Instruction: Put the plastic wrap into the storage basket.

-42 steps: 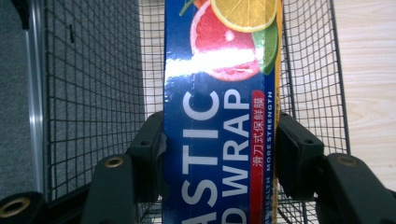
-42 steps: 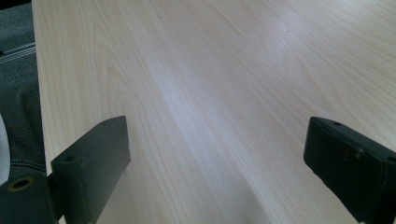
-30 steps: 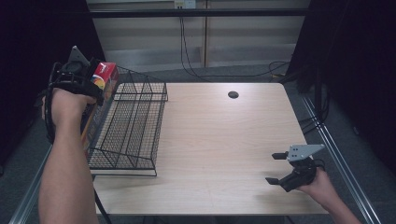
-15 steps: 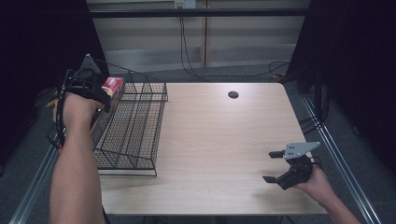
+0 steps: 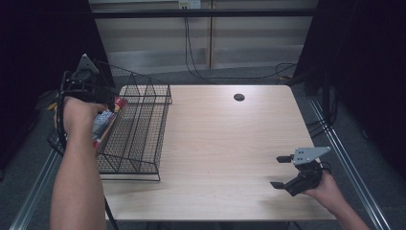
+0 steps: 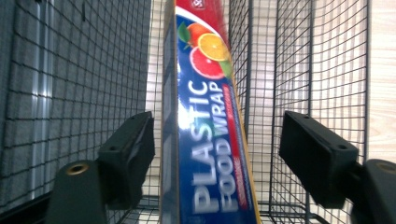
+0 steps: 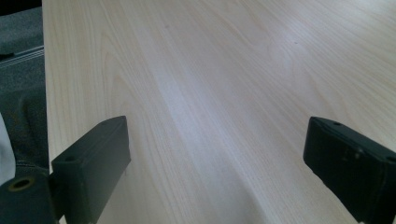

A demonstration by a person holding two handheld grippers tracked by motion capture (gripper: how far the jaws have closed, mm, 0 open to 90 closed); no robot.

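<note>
In the wire basket [image 6: 317, 70], a blue plastic wrap box [image 6: 208, 140] shows citrus pictures.

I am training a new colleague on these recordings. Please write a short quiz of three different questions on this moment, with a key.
1. True or false: the jaws of the left gripper press on the plastic food wrap box.
2. Where does the box lie? A) in the wire basket B) on the bare table C) between the jaws of the right gripper
3. In a few words: what does the right gripper hold?

Key
1. False. The jaws have just been opening; the box is between them, with a gap on each side.
2. A
3. Nothing; its jaws stand open above the table.
</note>
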